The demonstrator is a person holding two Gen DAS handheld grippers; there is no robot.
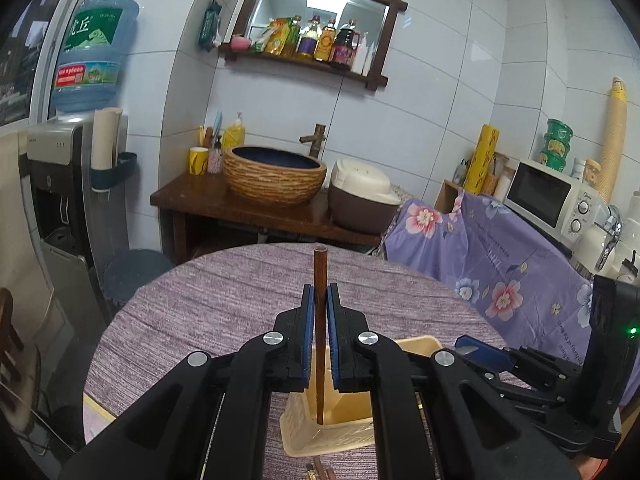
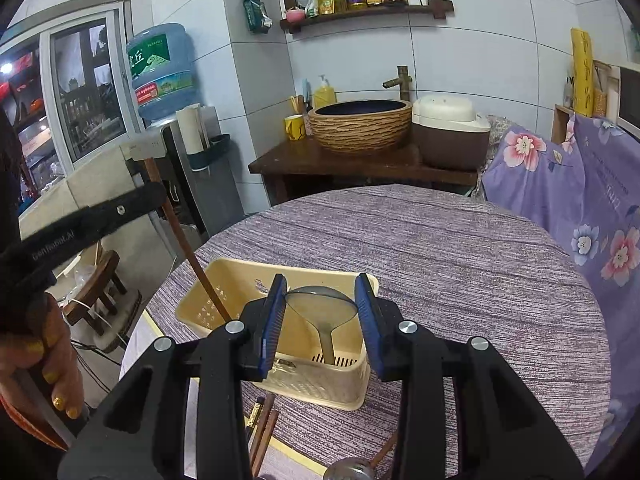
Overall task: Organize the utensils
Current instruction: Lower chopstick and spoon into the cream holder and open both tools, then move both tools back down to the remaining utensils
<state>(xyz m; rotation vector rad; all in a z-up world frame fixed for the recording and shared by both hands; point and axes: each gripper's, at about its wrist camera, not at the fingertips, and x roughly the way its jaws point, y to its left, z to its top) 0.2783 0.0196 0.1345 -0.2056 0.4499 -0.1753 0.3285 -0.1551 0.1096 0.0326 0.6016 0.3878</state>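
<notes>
On the purple-clothed table (image 2: 440,248) sits a cream basket (image 2: 280,376), at 6 o'clock in both views. From the left wrist, the left gripper (image 1: 320,300) is clamped on a dark wooden chopstick (image 1: 320,272), held upright; its lower end dips into the basket (image 1: 320,436), whose near part is hidden by the gripper's body. From the right wrist, the same chopstick (image 2: 200,276) slants down from 10 o'clock into the basket's left compartment. The right gripper (image 2: 320,300) hangs with jaws wide apart and nothing between them; behind it a metal ladle (image 2: 322,304) stands in the basket, its handle end hidden. More chopsticks (image 2: 264,428) lie on the cloth at 6 o'clock, cut off by the gripper, and a round metal piece (image 2: 348,472) at the bottom edge is too cropped to identify.
</notes>
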